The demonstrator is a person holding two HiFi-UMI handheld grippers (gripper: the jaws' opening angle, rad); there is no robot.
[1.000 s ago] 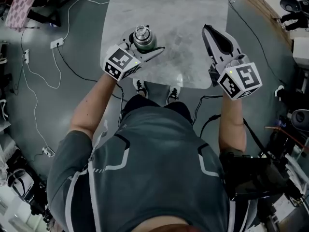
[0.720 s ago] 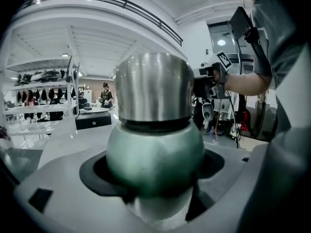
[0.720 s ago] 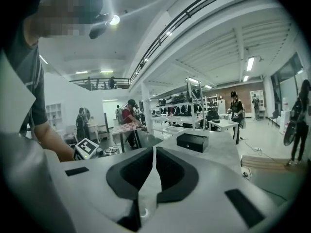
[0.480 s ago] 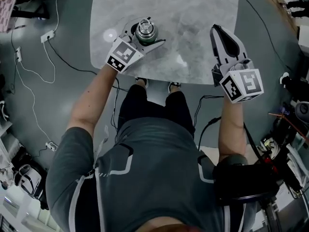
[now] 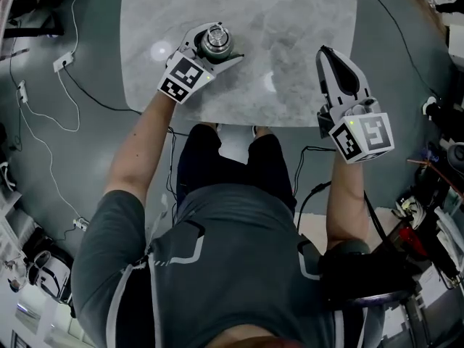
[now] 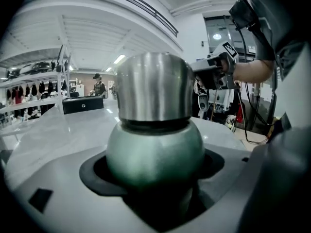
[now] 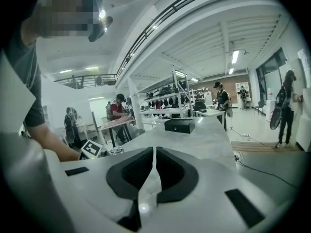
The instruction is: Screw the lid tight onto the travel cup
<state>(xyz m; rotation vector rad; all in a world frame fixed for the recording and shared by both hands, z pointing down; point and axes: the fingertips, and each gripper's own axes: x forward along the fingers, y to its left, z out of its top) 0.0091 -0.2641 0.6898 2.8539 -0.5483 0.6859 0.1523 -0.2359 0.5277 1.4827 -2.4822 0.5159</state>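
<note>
Judging by its steel lid (image 6: 153,86) and rounded green body, the travel cup (image 6: 154,149) is taken to be rigid, weighty and slick. It is clamped at the body by the left gripper (image 5: 212,48) over the table's (image 5: 290,20) near left part. The right gripper (image 7: 153,152) is seen closed and empty; the lid's straight wall is judged the firmest hold.

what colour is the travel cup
Muted green travel cup with a silver lid; best in left gripper view.
</note>
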